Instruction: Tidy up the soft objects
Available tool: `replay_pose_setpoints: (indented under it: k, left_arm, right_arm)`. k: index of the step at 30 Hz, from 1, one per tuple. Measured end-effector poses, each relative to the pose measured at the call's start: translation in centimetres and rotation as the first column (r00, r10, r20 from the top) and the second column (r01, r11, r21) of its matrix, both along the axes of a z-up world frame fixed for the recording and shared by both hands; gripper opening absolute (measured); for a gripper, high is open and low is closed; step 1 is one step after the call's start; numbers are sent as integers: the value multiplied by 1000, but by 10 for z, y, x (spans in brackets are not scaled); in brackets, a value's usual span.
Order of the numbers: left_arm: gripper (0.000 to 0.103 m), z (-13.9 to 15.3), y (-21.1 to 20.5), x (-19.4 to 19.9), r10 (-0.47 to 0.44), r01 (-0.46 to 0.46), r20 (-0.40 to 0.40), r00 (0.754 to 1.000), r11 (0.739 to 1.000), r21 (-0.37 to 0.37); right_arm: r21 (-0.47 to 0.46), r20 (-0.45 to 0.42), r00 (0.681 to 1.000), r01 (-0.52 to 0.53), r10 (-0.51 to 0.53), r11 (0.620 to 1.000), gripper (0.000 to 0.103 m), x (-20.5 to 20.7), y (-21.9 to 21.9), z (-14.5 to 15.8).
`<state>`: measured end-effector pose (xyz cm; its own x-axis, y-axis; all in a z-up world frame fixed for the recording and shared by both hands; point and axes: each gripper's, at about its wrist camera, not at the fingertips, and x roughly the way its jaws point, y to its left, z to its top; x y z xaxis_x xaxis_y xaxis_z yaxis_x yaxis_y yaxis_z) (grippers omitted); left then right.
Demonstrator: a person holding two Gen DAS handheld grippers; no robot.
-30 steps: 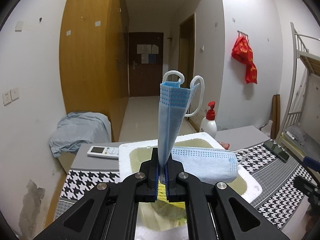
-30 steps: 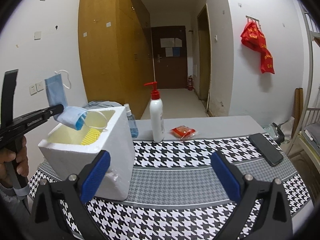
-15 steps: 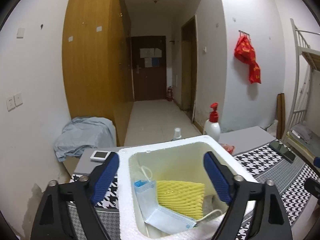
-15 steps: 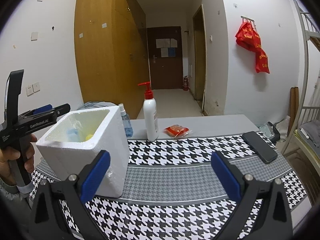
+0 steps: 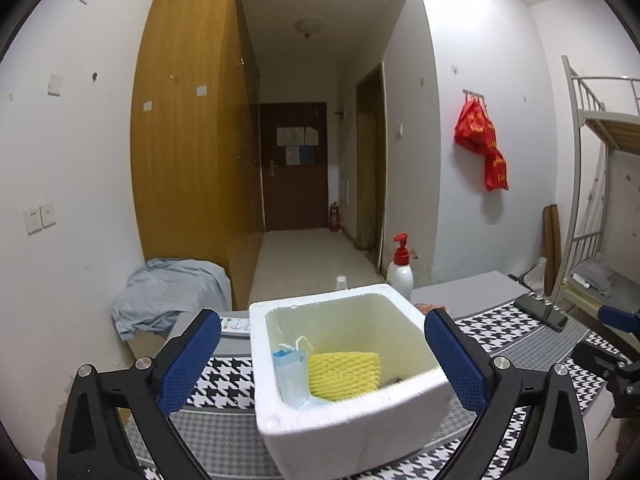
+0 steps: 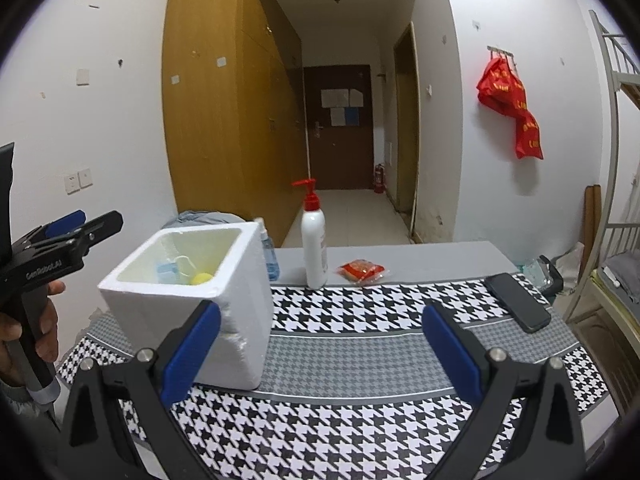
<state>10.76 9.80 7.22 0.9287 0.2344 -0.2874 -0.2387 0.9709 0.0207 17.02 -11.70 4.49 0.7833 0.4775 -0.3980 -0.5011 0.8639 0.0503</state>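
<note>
Now both masks sit inside the foam box
Left gripper jaws opening wide, nothing between them; right gripper spread wide, empty; blue face masks lean beside yellow foam net in white foam box

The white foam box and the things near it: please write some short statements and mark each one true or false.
1. The blue face mask lies inside the white foam box. True.
2. The yellow foam net lies on the houndstooth tablecloth. False: it is in the box, beside the mask.
3. The left gripper holds the mask. False: its jaws are opening, with nothing gripped between them.
4. The black phone lies on the cloth, apart from the box. True.
5. The right gripper is open and empty. True.
</note>
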Motion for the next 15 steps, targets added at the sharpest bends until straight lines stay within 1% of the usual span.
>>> replay_pose_setpoints:
  k: [6,15]
  left_arm:
    - [102,8,-19,-29,-20,19,26,999,999,25]
    - [102,12,-35,-62,-23,22,47,999,999,25]
  right_arm:
    - [9,35,999,-22,21,1000,102,-19,-3,8]
    - [19,71,997,-39,37,999,102,-49,-9,16]
